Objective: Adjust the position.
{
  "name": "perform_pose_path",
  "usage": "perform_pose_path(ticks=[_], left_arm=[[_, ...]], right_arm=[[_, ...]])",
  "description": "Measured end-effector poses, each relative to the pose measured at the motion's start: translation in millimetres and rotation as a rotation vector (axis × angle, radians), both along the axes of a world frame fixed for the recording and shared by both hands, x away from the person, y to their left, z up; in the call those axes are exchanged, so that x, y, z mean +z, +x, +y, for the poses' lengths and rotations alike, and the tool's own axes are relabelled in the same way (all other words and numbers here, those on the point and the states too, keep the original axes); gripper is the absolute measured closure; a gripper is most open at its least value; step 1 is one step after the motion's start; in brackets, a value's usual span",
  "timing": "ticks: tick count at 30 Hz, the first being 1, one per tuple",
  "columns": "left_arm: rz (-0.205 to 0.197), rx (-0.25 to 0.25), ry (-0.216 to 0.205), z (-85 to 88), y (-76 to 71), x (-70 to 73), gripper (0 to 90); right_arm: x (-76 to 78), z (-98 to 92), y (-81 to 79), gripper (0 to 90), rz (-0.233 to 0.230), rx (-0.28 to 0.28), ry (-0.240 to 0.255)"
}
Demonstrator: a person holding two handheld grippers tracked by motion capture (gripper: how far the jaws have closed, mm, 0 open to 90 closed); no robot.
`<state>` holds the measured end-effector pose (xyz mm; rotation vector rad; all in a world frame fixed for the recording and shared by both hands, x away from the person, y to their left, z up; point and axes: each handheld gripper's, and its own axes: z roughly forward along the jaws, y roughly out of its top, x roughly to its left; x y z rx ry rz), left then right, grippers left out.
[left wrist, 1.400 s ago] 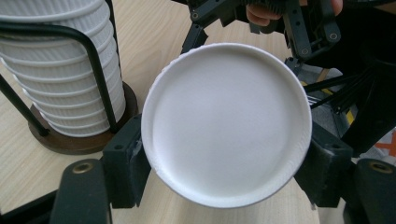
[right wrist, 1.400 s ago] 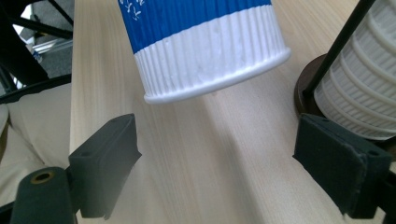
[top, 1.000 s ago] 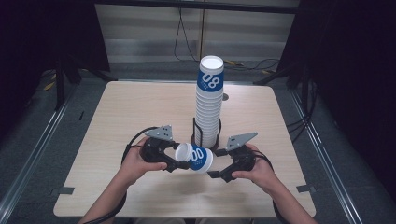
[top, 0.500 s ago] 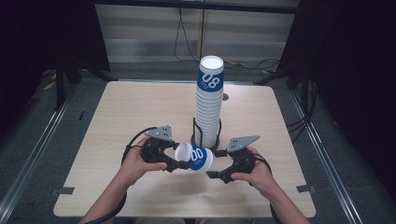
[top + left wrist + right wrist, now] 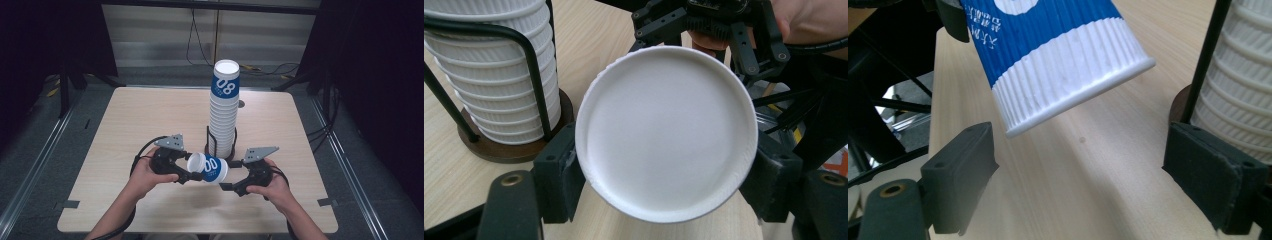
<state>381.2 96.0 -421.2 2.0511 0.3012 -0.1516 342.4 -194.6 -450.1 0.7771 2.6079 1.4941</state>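
Observation:
A blue-and-white ribbed paper cup (image 5: 210,167) lies sideways in the air above the table's front middle. My left gripper (image 5: 192,172) is shut on its base end; in the left gripper view the white base (image 5: 666,135) faces the camera with a pad pressed on each side, my left gripper (image 5: 666,175) closed around it. My right gripper (image 5: 231,181) stands open just right of the cup's mouth. In the right gripper view the cup's rim (image 5: 1083,95) hangs above and between the wide-apart jaws of my right gripper (image 5: 1078,170), touching neither pad.
A tall stack of upturned white cups (image 5: 223,115), the top one blue, stands in a black wire holder (image 5: 209,142) on a round dark base, just behind both grippers. The stack (image 5: 499,75) is close at the left gripper's left. The wooden table (image 5: 150,115) has bare room on both sides.

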Motion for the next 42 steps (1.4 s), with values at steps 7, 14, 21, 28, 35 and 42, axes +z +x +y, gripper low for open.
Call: perform_pose_path(ticks=[7,14,21,28,35,42], left_arm=[[0.000,0.002,0.002,0.0,-0.5,-0.8,29.1],[0.000,-0.002,-0.001,-1.9,-1.0,-2.5,29.1],[0.005,0.001,-0.007,-2.3,-1.5,-2.6,29.1],[0.001,-0.002,-0.008,-4.1,-1.4,-0.2,29.1],[0.001,0.000,-0.013,-5.0,-1.1,1.5,29.1],[-0.008,0.002,-0.015,-5.1,-1.7,4.8,29.1]], right_arm=[[-0.2,0.2,-0.7,12.7,-0.002,-0.007,0.038],[0.3,1.2,-0.7,12.7,0.001,-0.014,0.057],[-2.0,1.6,-0.8,12.7,0.003,-0.016,0.067],[-4.9,2.3,-0.4,12.4,0.006,-0.014,0.079],[-8.6,3.9,0.2,12.4,0.004,-0.011,0.053],[-6.8,6.2,2.4,12.1,-0.004,-0.011,0.054]])
